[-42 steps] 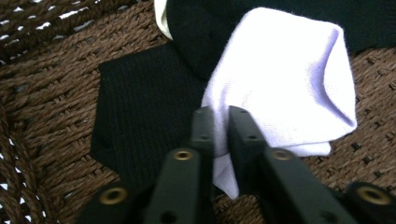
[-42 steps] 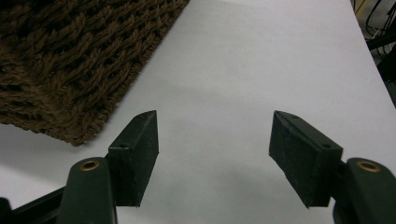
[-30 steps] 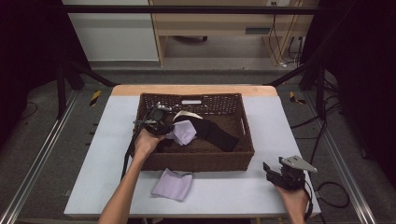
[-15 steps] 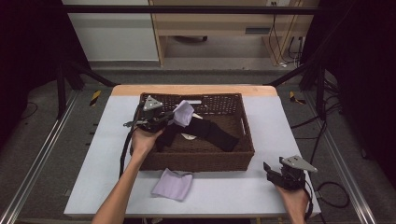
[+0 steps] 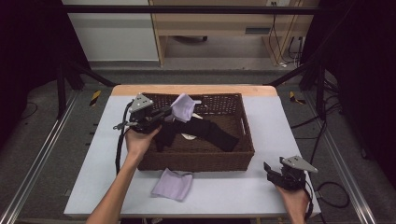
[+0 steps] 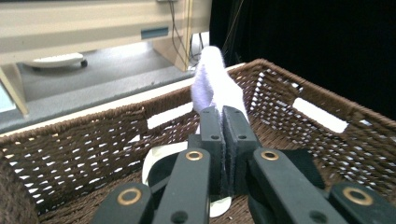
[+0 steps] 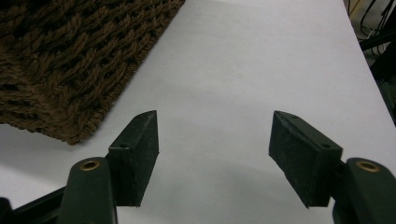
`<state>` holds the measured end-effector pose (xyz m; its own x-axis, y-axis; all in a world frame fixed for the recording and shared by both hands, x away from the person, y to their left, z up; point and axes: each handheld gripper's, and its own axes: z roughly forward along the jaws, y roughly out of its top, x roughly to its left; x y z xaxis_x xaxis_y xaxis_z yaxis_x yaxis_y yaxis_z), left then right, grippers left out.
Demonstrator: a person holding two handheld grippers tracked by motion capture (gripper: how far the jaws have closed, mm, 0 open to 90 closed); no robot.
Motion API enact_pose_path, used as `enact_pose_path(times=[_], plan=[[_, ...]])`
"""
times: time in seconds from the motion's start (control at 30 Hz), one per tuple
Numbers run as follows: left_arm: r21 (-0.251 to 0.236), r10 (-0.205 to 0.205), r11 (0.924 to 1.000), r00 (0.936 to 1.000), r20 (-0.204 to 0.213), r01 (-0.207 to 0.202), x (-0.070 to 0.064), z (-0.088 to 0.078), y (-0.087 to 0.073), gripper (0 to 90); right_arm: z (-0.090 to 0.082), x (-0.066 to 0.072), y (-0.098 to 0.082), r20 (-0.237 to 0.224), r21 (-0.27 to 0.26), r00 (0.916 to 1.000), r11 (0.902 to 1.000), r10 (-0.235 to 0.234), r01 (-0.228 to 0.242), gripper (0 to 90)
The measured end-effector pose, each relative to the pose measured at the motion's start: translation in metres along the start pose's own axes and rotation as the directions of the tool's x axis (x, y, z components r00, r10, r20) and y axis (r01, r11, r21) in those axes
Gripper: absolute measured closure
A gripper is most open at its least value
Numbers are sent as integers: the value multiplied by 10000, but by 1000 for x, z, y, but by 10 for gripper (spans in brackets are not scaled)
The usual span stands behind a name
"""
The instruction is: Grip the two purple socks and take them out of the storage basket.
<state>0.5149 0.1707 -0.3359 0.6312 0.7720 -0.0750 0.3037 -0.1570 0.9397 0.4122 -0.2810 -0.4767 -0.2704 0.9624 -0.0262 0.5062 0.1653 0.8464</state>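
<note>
We see the left tongs (image 5: 161,113) clamped on a lilac sock (image 5: 183,107), held above the wicker basket (image 5: 196,159) at its far left corner. Near the basket's front right corner, the right tongs (image 5: 271,171) stand apart over the surface (image 5: 280,121).

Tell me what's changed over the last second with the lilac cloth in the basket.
The left tool, shut on the lilac cloth, has lifted it up and toward the far wall of the basket. Unchanged: the right tool, open over the table, the second lilac cloth in front of the basket, and the black garment inside.
</note>
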Motion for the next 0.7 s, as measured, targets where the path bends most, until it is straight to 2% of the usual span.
enact_pose_path(times=[0.17,0.5,0.7], plan=[[-465,-44,9989,9996,284,57,-8,-20,5,865,-2,-1,0,22,-48,10000,10000,26,-26,331],[-1141,472,9928,9937,1014,-355,-31,-58,11,865,-3,-2,-1,35,-41,10000,10000,68,-68,332],[-1285,772,9899,9889,1272,-608,-41,-75,10,865,-4,-2,-2,59,-72,10000,10000,56,-55,329]])
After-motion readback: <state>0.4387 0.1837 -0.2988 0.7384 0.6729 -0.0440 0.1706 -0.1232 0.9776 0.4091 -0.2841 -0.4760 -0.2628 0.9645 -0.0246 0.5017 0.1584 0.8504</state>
